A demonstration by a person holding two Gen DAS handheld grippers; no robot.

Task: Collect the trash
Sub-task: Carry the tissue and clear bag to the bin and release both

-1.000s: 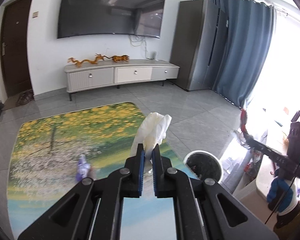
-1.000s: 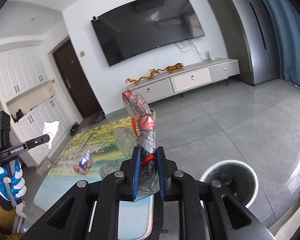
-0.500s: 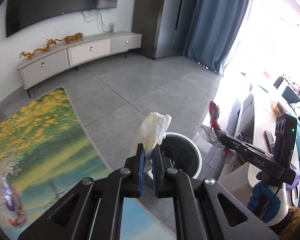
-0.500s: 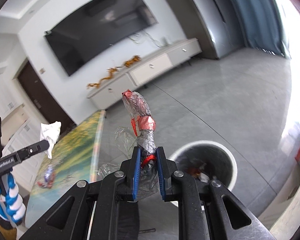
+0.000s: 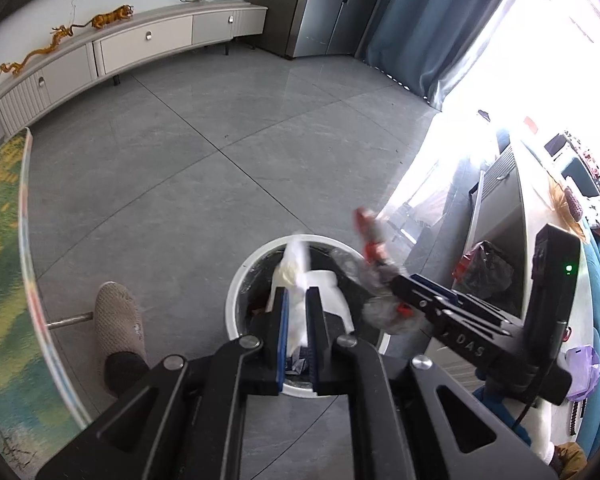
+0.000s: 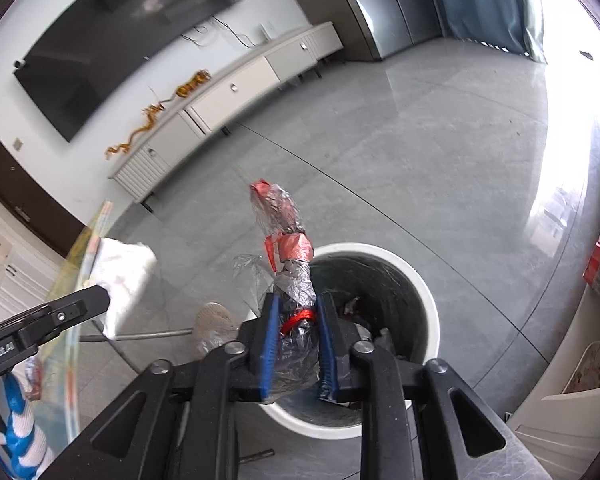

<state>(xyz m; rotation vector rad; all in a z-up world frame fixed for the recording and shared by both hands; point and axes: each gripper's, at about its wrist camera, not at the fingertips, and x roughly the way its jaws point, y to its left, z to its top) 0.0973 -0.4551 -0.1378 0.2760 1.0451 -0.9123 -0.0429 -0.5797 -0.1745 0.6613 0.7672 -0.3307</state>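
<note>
Both loads had been swung over the white trash bin [image 5: 236, 300]: tissue [image 5: 296, 280] clamped in the left gripper [image 5: 296, 312], plastic wrapper [image 6: 292, 280] in the right gripper [image 6: 296, 328]; release seemed next.

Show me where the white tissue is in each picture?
Left wrist view: the white tissue sits low in the middle, between the left claw's fingers, in front of the bin's opening.
Right wrist view: it is at the left edge, at the left claw's tip.
Shared landmark: the round white trash bin.
</note>
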